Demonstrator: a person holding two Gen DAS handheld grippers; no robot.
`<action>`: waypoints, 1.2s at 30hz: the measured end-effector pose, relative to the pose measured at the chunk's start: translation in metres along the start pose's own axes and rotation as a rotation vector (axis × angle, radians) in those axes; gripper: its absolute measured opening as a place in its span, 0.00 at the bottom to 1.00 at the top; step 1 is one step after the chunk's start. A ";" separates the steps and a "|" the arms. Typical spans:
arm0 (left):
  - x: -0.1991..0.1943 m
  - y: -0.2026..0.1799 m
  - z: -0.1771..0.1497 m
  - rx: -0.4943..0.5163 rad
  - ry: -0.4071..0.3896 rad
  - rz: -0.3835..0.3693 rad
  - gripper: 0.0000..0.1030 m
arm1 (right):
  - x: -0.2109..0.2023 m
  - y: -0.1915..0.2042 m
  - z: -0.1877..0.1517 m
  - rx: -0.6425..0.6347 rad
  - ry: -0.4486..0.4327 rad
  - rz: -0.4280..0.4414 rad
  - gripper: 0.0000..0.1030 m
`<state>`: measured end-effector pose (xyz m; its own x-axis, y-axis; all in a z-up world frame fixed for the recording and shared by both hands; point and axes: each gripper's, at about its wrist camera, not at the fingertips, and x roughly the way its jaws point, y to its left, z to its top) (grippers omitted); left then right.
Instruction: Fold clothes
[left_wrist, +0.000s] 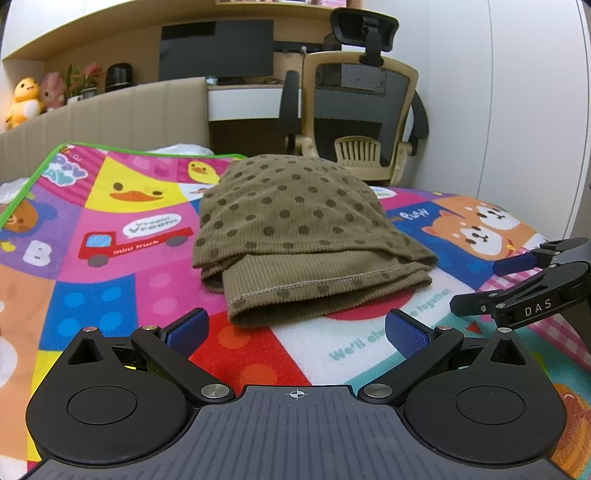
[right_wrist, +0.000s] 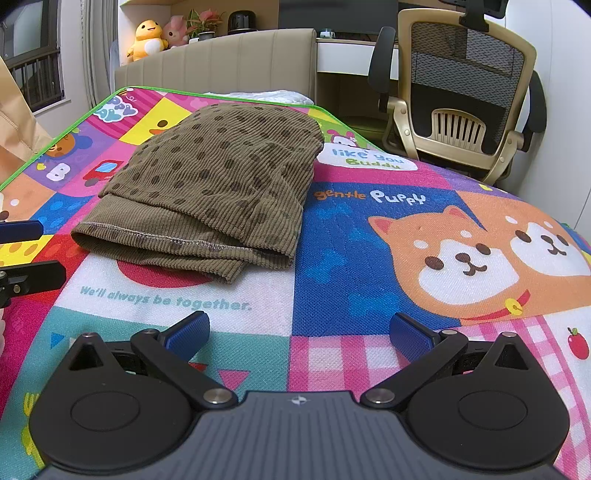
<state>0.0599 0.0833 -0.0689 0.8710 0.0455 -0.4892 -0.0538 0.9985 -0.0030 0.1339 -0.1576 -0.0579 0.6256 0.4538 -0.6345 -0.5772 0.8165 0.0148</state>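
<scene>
A folded olive-brown corduroy garment with dark dots (left_wrist: 295, 236) (right_wrist: 221, 184) lies on a colourful cartoon play mat (left_wrist: 110, 229) (right_wrist: 369, 240). My left gripper (left_wrist: 295, 332) is open just short of the garment's stitched hem, nothing between its blue pads. My right gripper (right_wrist: 299, 334) is also open and empty, hovering over the mat to the right of and nearer than the garment. The right gripper's fingers (left_wrist: 524, 280) show at the right edge of the left wrist view. The left gripper's fingers (right_wrist: 22, 254) show at the left edge of the right wrist view.
A beige mesh office chair (left_wrist: 354, 110) (right_wrist: 461, 92) stands past the mat's far right side. A padded headboard (left_wrist: 103, 118) (right_wrist: 221, 62) runs behind, with plush toys (left_wrist: 26, 99) on a ledge. A desk with a monitor (left_wrist: 216, 48) is at the back.
</scene>
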 end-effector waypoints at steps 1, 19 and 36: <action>0.000 0.000 0.000 -0.001 0.001 0.000 1.00 | 0.000 0.000 0.000 0.000 0.000 0.000 1.00; 0.000 -0.004 -0.002 0.024 0.004 -0.014 1.00 | 0.000 0.000 -0.001 -0.001 0.001 0.000 1.00; 0.004 0.002 -0.001 -0.049 0.028 -0.018 1.00 | 0.000 0.001 0.000 -0.001 0.002 0.000 1.00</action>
<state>0.0626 0.0859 -0.0719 0.8580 0.0259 -0.5130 -0.0627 0.9966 -0.0544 0.1335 -0.1573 -0.0584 0.6251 0.4529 -0.6357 -0.5773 0.8164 0.0140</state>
